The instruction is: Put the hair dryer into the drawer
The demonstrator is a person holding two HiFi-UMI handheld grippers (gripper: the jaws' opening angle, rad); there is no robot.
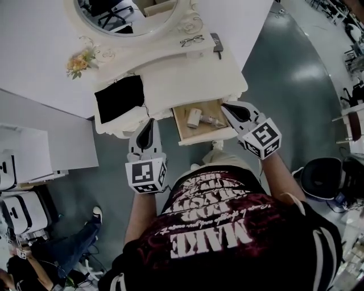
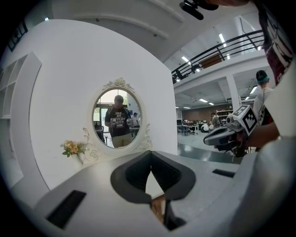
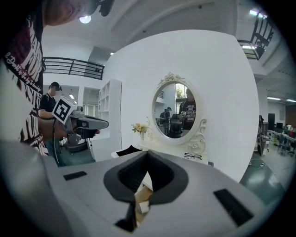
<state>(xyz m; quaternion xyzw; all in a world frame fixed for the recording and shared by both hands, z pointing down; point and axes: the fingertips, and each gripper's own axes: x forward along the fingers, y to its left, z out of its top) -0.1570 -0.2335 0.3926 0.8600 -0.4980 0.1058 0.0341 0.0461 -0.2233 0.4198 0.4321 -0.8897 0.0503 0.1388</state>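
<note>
Hair dryer [image 1: 196, 118]: pale, lying flat on the wooden bottom of the open drawer [image 1: 207, 137], so the placing looks already done. Its long axis runs across the drawer's width, roughly parallel to the drawer front, with the bulky body toward the left and the thinner end toward the right. The drawer is pulled out from the right half of the white vanity table [image 1: 187, 74], toward the person. Right gripper [image 1: 226, 107]: the nearer of the two. In the head view its tip is just beside the dryer's thin end, over the drawer's right side. Its jaws are closed together with nothing between them. It is aimed at the wall and the oval mirror [image 1: 128, 14], tipped a little downward, and appears to be carried above the drawer rather than in it. Left gripper [image 1: 149, 124]: left of the drawer and well apart from the dryer, in front of the table edge below the black cloth [image 1: 119, 98]. Its jaws are likewise pressed together and empty, and it points the same way. Likely remainder: pushing the drawer front inward. Both grippers sit beyond that front, on the table side, so either would first have to come back toward the person. Also on the table: glasses [image 1: 191, 40], flowers [image 1: 81, 61].
</note>
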